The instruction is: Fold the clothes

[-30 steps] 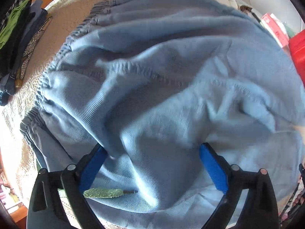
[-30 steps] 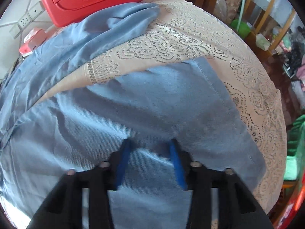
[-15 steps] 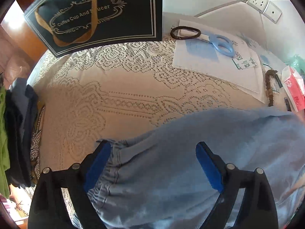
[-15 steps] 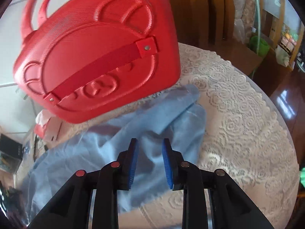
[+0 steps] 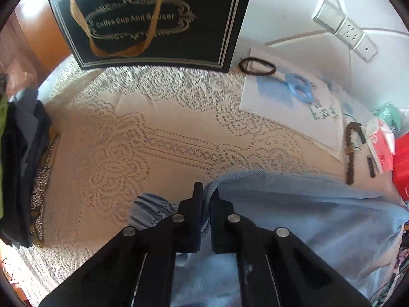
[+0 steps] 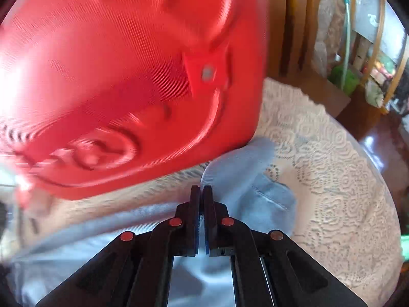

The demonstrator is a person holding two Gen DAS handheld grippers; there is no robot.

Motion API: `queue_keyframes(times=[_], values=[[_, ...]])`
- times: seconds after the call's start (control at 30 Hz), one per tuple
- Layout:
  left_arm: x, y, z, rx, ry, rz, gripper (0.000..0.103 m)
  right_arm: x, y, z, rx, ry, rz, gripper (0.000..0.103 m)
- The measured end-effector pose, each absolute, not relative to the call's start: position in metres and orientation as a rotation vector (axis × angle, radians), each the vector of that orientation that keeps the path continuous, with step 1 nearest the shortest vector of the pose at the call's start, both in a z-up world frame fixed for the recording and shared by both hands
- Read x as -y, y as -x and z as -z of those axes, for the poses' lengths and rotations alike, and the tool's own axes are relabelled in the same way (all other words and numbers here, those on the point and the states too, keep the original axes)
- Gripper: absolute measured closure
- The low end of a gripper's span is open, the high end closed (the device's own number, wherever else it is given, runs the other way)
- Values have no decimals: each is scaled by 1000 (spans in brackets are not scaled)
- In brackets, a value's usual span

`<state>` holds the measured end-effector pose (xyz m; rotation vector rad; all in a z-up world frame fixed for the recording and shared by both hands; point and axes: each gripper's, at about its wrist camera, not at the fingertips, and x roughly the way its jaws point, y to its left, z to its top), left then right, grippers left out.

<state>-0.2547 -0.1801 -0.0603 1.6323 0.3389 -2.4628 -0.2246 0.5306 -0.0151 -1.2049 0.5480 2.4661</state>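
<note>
A pair of light blue trousers [image 5: 294, 209] lies on a lace tablecloth [image 5: 153, 138]. My left gripper [image 5: 206, 192] is shut on the far edge of the trousers near the gathered waistband [image 5: 150, 211]. In the right wrist view my right gripper [image 6: 202, 192] is shut on the far edge of a trouser leg [image 6: 245, 179], whose hem folds over just right of the fingertips. The cloth runs back under both grippers.
A red plastic case [image 6: 122, 76] stands just beyond the right gripper. A dark gift bag [image 5: 150, 20], paper with scissors [image 5: 296, 89], a hair tie [image 5: 257, 66] and a power strip [image 5: 345, 28] lie beyond the left gripper. Folded dark clothes [image 5: 23, 168] sit at the left.
Both grippers moved forward over the trousers to their far edge and closed on the cloth. The red case now fills the right wrist view.
</note>
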Motion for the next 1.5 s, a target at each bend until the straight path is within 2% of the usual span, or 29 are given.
queue_keyframes(times=[0.1,0.2,0.43,0.57,0.67,0.83,0.9,0.93,0.97,1.0,1.03,1.1,1.43,1.47,1.5], values=[[177,211,31,-290,-1549,2533,98,-532,157,-17,-600,1135,-2579,100],[178,153,22,-262,-1532,2546,98,-534,85,-25,-648,1137,-2616,100],[181,35,50,-275,-1611,2457,98,-546,-56,24,-832,1250,-2466,100],[183,0,74,-271,-1713,2359,98,-548,-96,55,-891,1337,-2369,100],[182,-14,83,-267,-1797,2296,97,-551,-112,66,-900,1375,-2279,96],[183,-23,46,-364,-1745,2383,97,-556,-128,45,-799,1351,-2250,92],[188,-20,27,-387,-1672,2420,91,-553,-128,29,-735,1320,-2285,87],[191,-17,20,-384,-1639,2429,72,-550,-126,23,-703,1309,-2303,85],[194,-14,18,-368,-1613,2424,41,-548,-123,17,-672,1300,-2320,80],[197,-9,18,-353,-1588,2415,27,-545,-118,13,-646,1298,-2334,76],[199,-4,21,-341,-1575,2407,17,-543,-113,9,-623,1298,-2347,73],[202,4,36,-329,-1609,2373,17,-539,-100,8,-597,1305,-2355,66],[205,16,102,-346,-1737,2240,17,-579,-55,53,-786,1369,-2138,63],[205,16,107,-346,-1747,2231,17,-581,-53,59,-818,1374,-2145,66],[205,15,112,-345,-1756,2223,17,-583,-53,63,-861,1381,-2145,93]])
